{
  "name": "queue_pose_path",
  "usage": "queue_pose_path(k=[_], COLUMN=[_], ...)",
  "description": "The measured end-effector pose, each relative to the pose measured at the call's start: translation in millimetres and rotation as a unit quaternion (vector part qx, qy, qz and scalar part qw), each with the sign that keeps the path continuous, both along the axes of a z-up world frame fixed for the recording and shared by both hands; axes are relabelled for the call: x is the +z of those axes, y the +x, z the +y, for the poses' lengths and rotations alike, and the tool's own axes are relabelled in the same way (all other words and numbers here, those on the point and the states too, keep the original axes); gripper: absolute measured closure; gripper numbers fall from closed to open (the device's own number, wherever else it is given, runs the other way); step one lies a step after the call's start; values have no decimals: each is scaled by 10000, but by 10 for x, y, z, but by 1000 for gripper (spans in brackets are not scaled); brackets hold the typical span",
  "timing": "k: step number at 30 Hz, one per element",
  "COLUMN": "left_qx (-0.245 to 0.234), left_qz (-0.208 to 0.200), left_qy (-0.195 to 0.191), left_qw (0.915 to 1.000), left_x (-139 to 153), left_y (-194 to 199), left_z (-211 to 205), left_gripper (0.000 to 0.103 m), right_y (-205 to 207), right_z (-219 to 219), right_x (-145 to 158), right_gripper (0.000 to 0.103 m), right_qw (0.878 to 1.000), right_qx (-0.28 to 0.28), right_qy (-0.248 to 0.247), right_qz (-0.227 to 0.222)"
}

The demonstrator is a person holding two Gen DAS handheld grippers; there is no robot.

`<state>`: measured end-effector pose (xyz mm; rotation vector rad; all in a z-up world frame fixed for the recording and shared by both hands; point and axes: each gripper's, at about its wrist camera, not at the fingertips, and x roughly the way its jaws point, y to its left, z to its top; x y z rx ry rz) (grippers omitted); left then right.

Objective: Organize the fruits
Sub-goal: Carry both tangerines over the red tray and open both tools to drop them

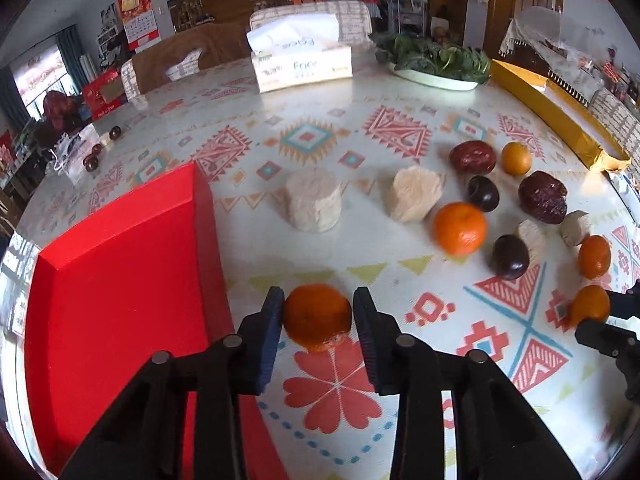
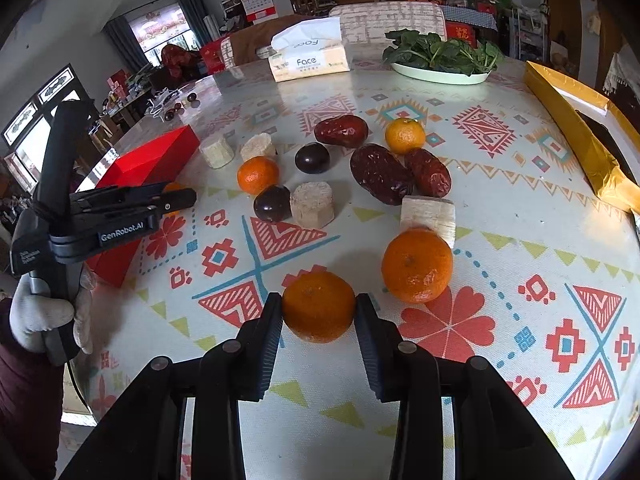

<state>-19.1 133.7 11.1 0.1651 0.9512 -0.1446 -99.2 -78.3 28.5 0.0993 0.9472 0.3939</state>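
Each hand has a tangerine pinched between its pads on the patterned table, the left gripper (image 1: 316,320) on one (image 1: 317,317) beside the red box (image 1: 120,280), the right gripper (image 2: 318,320) on another (image 2: 319,306) among the scattered fruit, probably both bound for that box.

The box (image 2: 148,164) sits on the table (image 2: 500,240) at 9 o'clock of the fruit cluster (image 2: 380,172). The tissue pack (image 2: 308,62) lies at 12 o'clock, with the plate of greens (image 2: 440,74) at its 3 o'clock.
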Motion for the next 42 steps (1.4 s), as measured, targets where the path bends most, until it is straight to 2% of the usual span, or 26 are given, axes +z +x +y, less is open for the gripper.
queue_pose_path(k=[5, 6, 10, 16, 20, 24, 30, 32, 37, 42], left_qx=[22, 33, 77, 264, 578, 1167, 1884, 2096, 2311, 2449], left_qz=[8, 12, -101, -509, -924, -1176, -962, -846, -623, -634], left_qy=[-15, -13, -1, -781, -1165, -1245, -1177, -1057, -1138, -1249], left_qw=[10000, 10000, 9999, 9953, 9872, 9783, 9703, 9684, 9642, 9594], left_x=[-12, -9, 17, 368, 655, 760, 536, 428, 230, 197], left_y=[21, 26, -41, -375, -722, -933, -955, -933, -893, -906], left_z=[-18, -29, -43, 266, 668, 1181, 1839, 2003, 2255, 2429], left_gripper=[67, 71, 72, 72, 72, 72, 72, 72, 72, 71], right_y=[-8, -12, -61, -168, -188, -111, 8, 54, 178, 279], right_z=[0, -4, 0, 76, 270, 704, 1688, 2027, 2703, 2994], right_x=[0, 0, 10, 196, 381, 531, 603, 572, 305, 95], right_gripper=[63, 63, 64, 64, 64, 64, 64, 64, 64, 64], right_qw=[10000, 10000, 9999, 9992, 9962, 9893, 9764, 9730, 9700, 9703], right_qx=[-26, -31, 8, 127, 417, 894, 1728, 1961, 2239, 2272], right_qy=[12, 40, 110, 370, 756, 1148, 1276, 1187, 823, 587], right_qz=[-20, -8, 43, -36, -83, 58, 205, 256, 476, 585])
